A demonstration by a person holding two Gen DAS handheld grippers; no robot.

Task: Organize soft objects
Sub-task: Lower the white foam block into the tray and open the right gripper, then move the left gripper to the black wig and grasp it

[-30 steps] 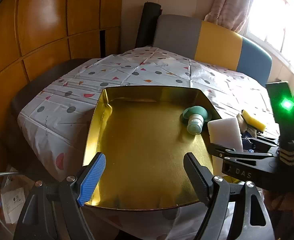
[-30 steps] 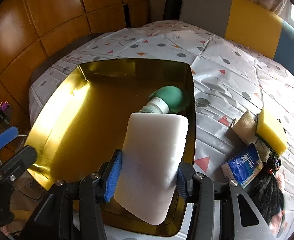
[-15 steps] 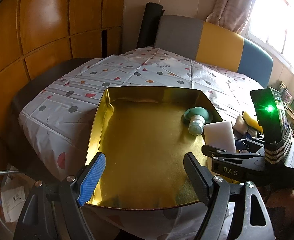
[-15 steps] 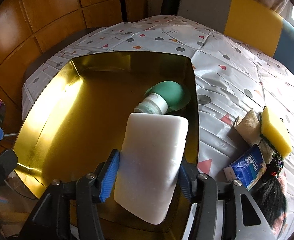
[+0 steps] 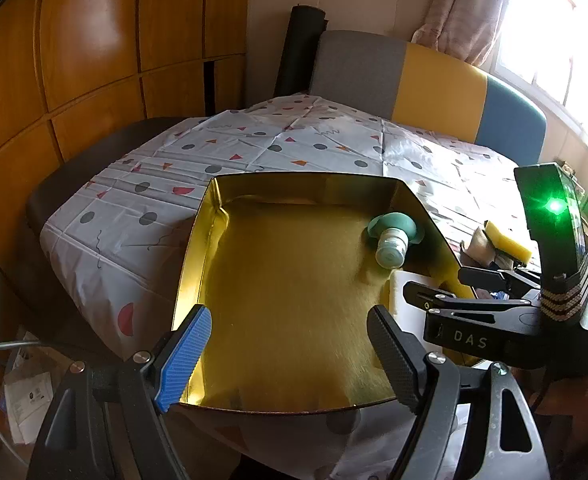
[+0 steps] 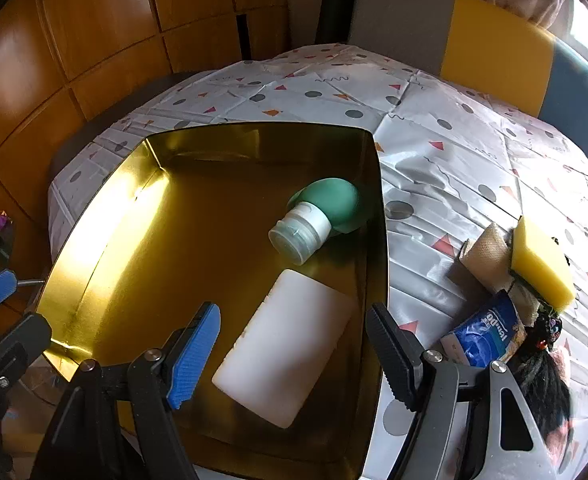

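Observation:
A white sponge block [image 6: 290,344] lies flat in the gold tray [image 6: 106,236], near its right wall, free of my right gripper [image 6: 294,354], which is open just above it. A green squeeze bottle [image 6: 322,216] lies on its side beyond the block. In the left wrist view the tray [image 5: 198,240] fills the middle, with the bottle [image 5: 392,236] and a corner of the white block [image 5: 398,292] behind the right gripper's body. My left gripper [image 5: 286,360] is open and empty over the tray's near edge.
Right of the tray on the patterned tablecloth [image 6: 454,128] lie a yellow sponge [image 6: 542,268], a beige cloth [image 6: 486,256], a blue packet [image 6: 486,336] and a black hairy item [image 6: 542,376]. A grey, yellow and blue sofa back [image 5: 434,80] stands behind the table.
My right gripper opened and let go of the white sponge block, which dropped flat into the tray. The left gripper stayed open and barely moved.

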